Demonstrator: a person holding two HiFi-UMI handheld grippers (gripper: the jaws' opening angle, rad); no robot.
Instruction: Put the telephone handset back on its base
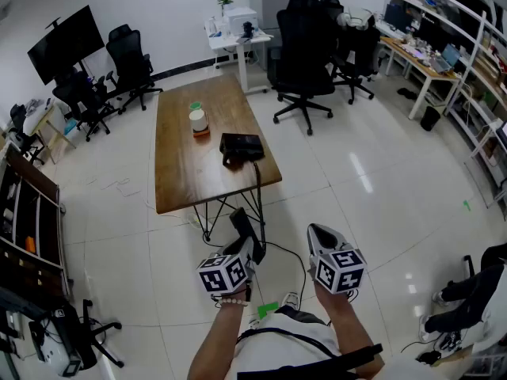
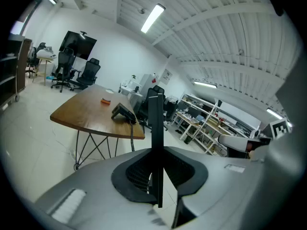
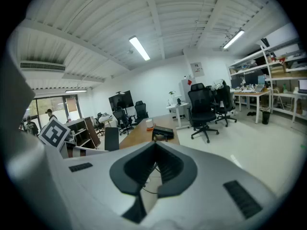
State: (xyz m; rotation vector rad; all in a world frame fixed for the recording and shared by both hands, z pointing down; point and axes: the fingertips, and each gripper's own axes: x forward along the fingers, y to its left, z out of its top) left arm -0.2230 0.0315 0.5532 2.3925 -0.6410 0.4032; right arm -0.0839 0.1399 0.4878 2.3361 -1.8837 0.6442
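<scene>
Carry step: the telephone handset (image 1: 242, 223) is off its base (image 1: 242, 147) and in the left claw (image 1: 247, 242), which is clenched on it. In the left gripper view it shows as a thin dark slab standing upright, edge-on, between the two pads. The right claw (image 1: 318, 233) is closed with nothing in it and is held just beside the left, low in front of the person. The base sits near the table's (image 1: 186, 176) near right corner, with a black cord (image 1: 257, 187) running from it over the edge and down toward the handset. A white cup (image 1: 197, 119) stands further back on the table, apart from the base. The person stands on the floor well back from the table, so the handset is nowhere near the cradle yet and the task looks early, with placing not begun. Next move, as I judge it: walk in, bring the left claw over the base, turn the handset flat to line up with the cradle, lower it, then release. Watch that the cord slack doesn't snag the table legs or drag the base. The right claw could steady the base if it slides.
</scene>
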